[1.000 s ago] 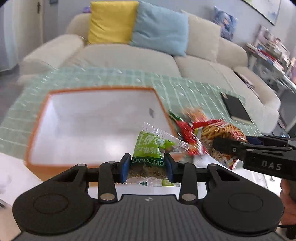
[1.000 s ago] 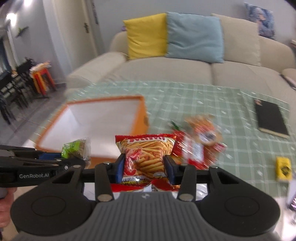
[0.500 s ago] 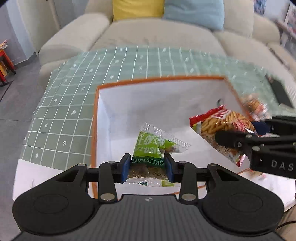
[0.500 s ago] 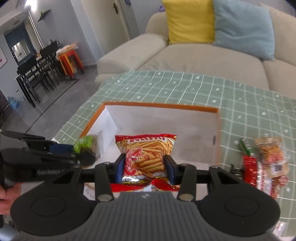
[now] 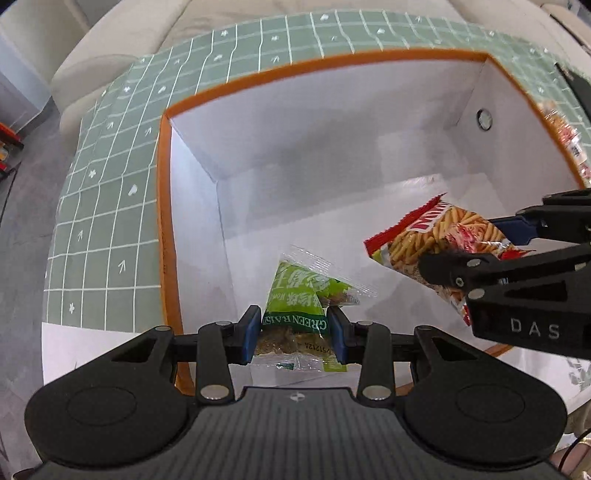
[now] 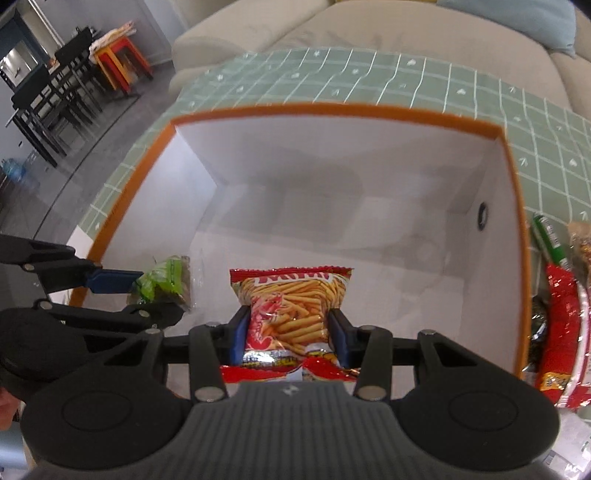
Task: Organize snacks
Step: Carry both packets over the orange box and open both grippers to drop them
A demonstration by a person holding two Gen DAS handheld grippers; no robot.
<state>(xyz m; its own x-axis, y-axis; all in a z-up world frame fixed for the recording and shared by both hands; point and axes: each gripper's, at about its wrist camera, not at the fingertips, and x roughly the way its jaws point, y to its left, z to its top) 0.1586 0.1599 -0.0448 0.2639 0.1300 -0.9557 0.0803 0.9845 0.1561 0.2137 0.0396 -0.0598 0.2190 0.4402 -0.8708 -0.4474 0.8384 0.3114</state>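
The orange-rimmed box (image 5: pixel 162 206) stands on the green checked tablecloth (image 5: pixel 107 206), its white inside wide and bare, with free room right across its floor. Above that opening, toward the box's near edge, the left gripper (image 5: pixel 294 336) clamps a green raisin packet (image 5: pixel 299 306), and the right gripper (image 6: pixel 287 338) clamps a red packet of potato sticks (image 6: pixel 291 299); the two tools hang side by side, near each other but apart. Outside the box's right wall, more snack packets (image 6: pixel 557 317) lie on the cloth. A beige sofa (image 6: pixel 332 33) stands beyond the box's far rim.
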